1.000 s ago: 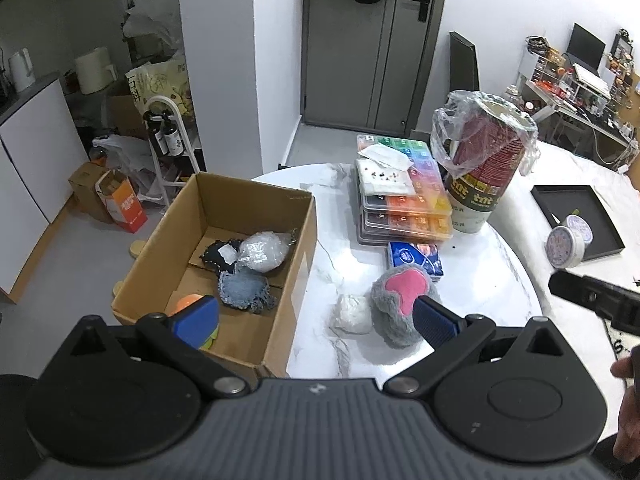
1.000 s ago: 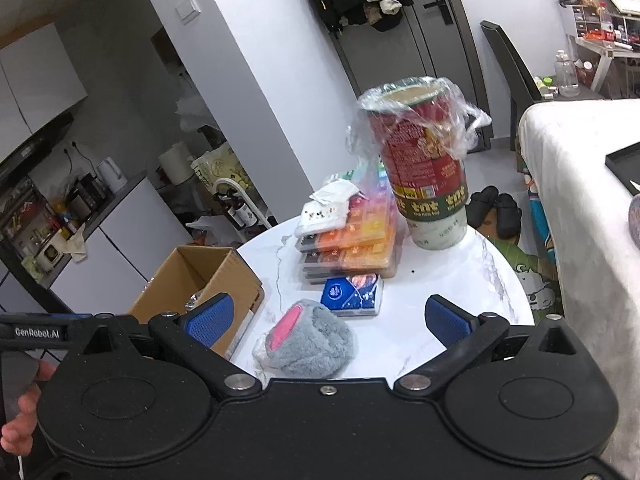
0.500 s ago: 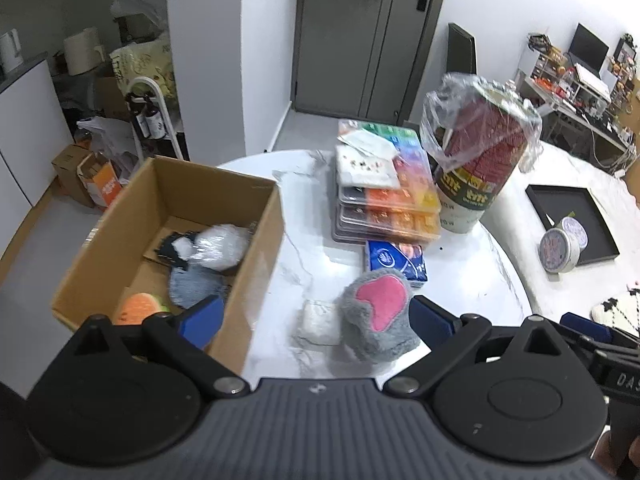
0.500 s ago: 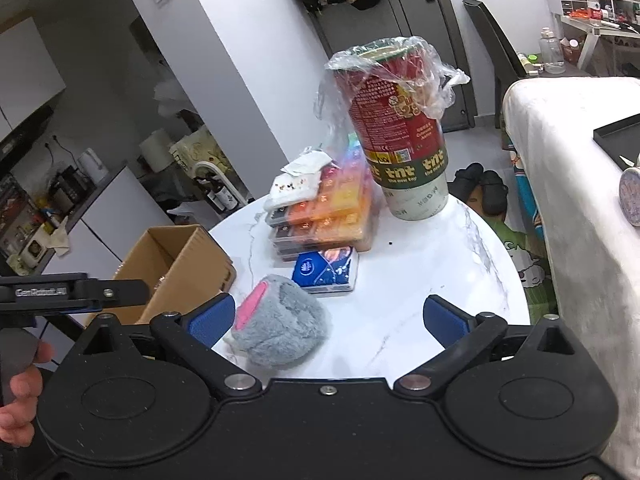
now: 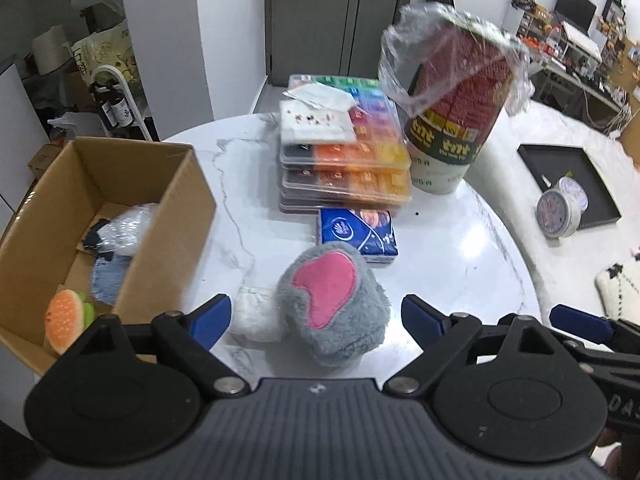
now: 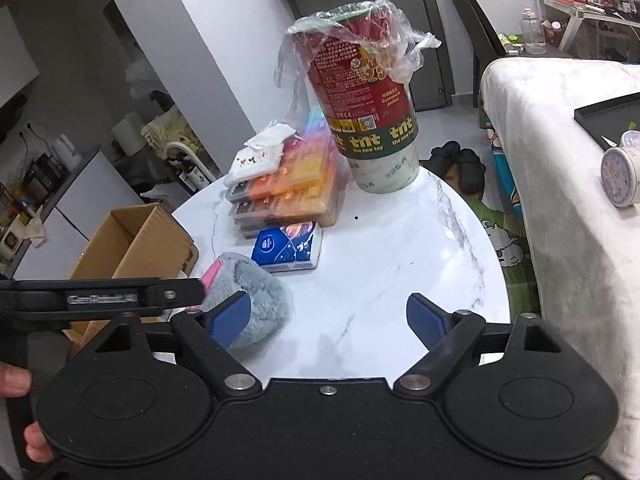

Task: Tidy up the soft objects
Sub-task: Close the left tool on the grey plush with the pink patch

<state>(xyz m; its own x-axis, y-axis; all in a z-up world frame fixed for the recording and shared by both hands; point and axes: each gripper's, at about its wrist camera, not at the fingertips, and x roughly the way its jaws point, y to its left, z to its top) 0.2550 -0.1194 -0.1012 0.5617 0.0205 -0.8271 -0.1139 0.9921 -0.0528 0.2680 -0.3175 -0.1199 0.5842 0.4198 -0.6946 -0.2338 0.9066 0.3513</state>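
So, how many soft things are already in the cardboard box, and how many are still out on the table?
In the cardboard box: 3 (orange plush, blue-grey fuzzy piece, white bagged bundle)
On the table: 2 (grey plush with pink patch, small white soft piece)
Total: 5

The round marble table (image 5: 452, 248) carries a cardboard box (image 5: 168, 216) and a grey plush (image 5: 340, 308).

grey-pink plush toy (image 5: 334, 300), brown box (image 5: 172, 216)
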